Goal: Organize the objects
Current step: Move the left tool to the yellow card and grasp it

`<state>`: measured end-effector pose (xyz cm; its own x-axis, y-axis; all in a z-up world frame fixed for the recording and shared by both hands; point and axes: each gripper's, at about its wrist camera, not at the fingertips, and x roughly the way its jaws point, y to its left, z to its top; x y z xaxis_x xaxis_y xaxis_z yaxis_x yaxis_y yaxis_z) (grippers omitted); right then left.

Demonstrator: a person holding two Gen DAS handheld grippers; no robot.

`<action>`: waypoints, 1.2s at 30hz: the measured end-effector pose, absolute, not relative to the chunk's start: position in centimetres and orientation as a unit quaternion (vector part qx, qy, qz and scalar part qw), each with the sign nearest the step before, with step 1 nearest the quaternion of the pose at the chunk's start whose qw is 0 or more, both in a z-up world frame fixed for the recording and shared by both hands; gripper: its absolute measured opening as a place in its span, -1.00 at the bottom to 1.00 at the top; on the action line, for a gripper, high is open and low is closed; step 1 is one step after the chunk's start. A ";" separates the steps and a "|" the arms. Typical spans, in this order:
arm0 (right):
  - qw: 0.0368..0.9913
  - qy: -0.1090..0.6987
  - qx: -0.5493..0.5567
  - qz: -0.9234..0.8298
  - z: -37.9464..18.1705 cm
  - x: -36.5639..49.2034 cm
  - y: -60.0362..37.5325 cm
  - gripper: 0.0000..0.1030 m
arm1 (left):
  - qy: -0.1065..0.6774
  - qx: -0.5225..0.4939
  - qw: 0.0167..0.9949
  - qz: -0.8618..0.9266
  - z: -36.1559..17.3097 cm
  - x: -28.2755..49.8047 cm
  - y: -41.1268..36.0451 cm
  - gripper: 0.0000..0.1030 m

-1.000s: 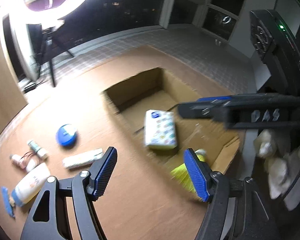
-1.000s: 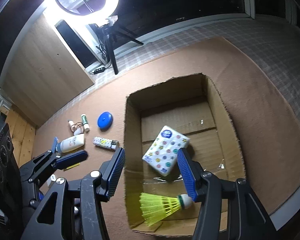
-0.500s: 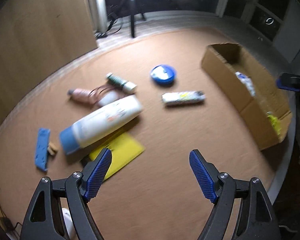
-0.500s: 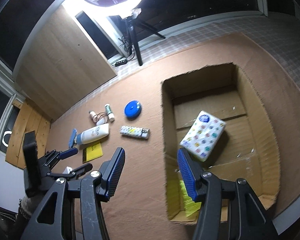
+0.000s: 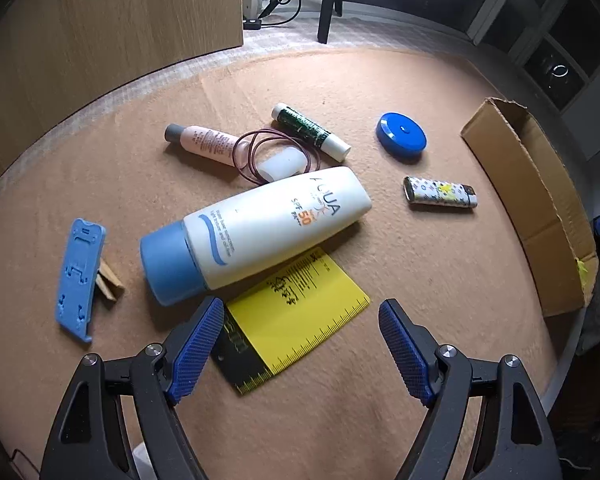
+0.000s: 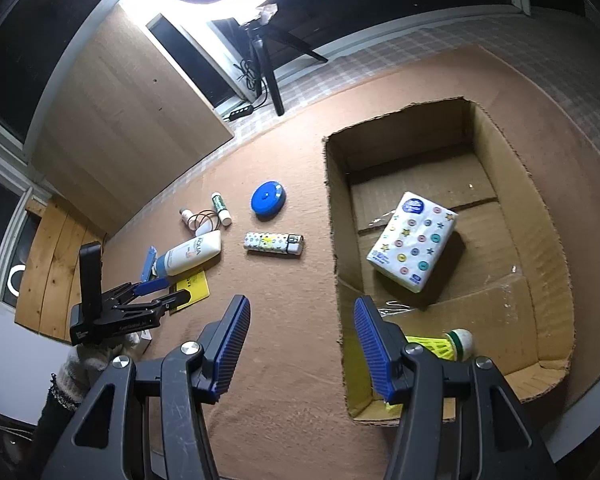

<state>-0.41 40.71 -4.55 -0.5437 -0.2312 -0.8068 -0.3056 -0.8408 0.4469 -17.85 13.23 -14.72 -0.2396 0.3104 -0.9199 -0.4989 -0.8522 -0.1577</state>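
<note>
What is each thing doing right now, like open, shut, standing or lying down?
left gripper: open, empty, jaws just widened
right gripper: open, empty
cardboard box: open-topped
sunscreen bottle: lying, capped
tissue pack: tilted in box
shuttlecock: lying in box
lighter: lying flat

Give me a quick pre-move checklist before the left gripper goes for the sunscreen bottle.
1. Left gripper empty, jaws just opened wider: ok.
2. Sunscreen bottle lying flat, in view: ok.
3. Bottle free of neighbours: not ok, it rests partly on the yellow card.
4. Right gripper empty and away from the bottle: ok.
5. Cardboard box has room beside the tissue pack and shuttlecock: ok.
6. Jaws wide enough for the bottle: cannot tell.
</note>
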 end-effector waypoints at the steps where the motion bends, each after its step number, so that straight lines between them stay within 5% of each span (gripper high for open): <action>1: 0.024 0.283 -0.477 0.832 -4.6 -0.3 40.9 -0.02 | 0.082 -0.560 0.258 0.783 -14.8 -18.0 13.3 0.60; 36: 0.004 0.282 -0.499 0.820 -5.8 -1.2 39.5 -0.02 | 0.111 -0.566 0.311 0.756 -16.5 -18.2 15.7 0.75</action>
